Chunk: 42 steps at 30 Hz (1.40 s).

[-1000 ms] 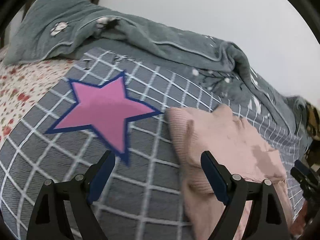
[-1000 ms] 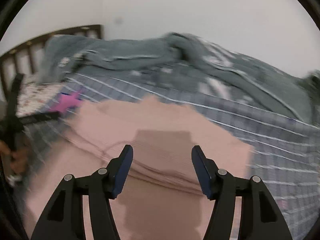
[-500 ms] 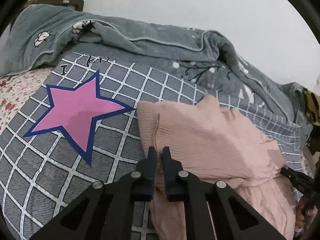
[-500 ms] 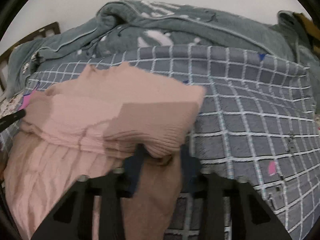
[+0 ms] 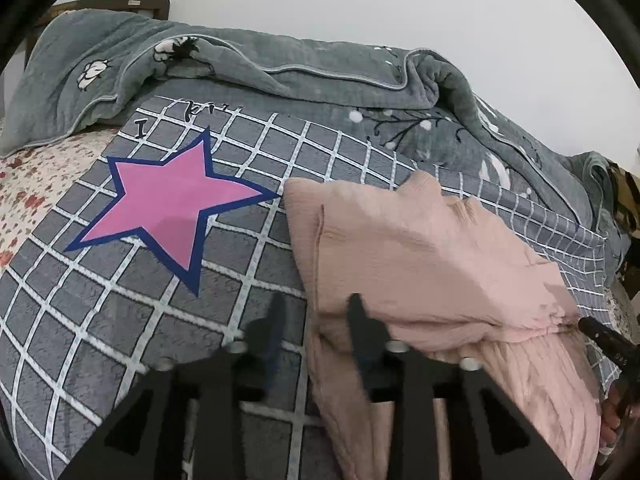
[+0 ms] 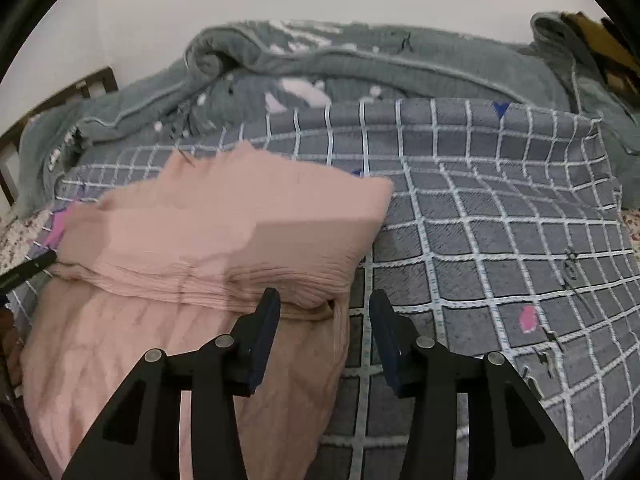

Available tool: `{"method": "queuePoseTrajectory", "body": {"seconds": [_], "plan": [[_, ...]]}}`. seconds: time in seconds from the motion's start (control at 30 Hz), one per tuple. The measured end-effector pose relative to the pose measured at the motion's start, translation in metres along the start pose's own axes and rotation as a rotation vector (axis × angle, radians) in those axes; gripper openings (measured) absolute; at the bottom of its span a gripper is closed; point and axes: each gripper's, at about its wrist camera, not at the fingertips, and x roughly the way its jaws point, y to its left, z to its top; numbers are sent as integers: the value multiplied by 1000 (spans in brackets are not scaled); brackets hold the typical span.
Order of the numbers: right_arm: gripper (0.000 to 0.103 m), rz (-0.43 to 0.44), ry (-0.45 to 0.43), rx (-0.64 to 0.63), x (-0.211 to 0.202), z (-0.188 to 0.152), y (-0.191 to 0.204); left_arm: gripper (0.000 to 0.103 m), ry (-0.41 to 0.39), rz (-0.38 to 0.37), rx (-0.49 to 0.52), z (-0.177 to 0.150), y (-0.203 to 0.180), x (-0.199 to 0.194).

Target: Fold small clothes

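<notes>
black fingers of my left gripper (image 5: 316, 308) stand nearest in the left view, part-way apart and blurred, having just been opening; the left edge of the pink garment (image 5: 420, 256) lies between them, and neither pad presses on it. my right gripper (image 6: 324, 308), in the right view, shows the same state: its fingers (image 6: 268, 312) have just been opening and stand moderately apart, astride the garment's right corner where the folded upper layer meets the lower layer, without pinching it. pink knit garment (image 6: 224, 240): lies on the bed just ahead of both grippers, its ribbed upper part folded down over the lower part so that a thick fold edge runs across between the two grippers. one finger tip of the other gripper enters each view at the garment's far edge, at the right in the left view (image 5: 600, 332) and at the left in the right view (image 6: 28, 268). grey blanket (image 5: 120, 320) with a white grid: spread under the garment, bearing a pink star (image 5: 172, 204) outlined in dark blue, just beside the garment's left corner. floral sheet (image 5: 24, 184): shows past the blanket's left edge. grey-green quilt (image 5: 304, 64): bunched along the far side of the bed, against a pale wall (image 5: 360, 0).
</notes>
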Motion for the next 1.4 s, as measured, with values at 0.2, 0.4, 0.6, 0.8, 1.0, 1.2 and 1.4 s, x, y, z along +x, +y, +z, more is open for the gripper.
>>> {"method": "queuePoseTrajectory", "body": {"seconds": [0.2,0.4,0.6,0.8,1.0,1.2,1.4], "plan": [[59,-27,-92,-61,-41,-15,9,60,-67,22,60,-12,-13,-26],[59,-43,-161,-46,-84,-34,15,60,-133,6,78,-29,-20,-61],[59,-70,-176,-17,-126,-74,8,60,-153,-33,60,-60,-15,-100],[59,-4,-147,-7,-157,-122,5,60,-145,-90,101,-110,-11,-138],[59,6,-152,-7,-171,-164,11,60,-82,-96,107,-155,-14,-155],[59,46,-103,33,-167,-191,10,60,-30,-81,123,-180,-23,-155],[59,29,-75,-11,-158,-198,20,60,11,-80,98,-181,-21,-143]]}}
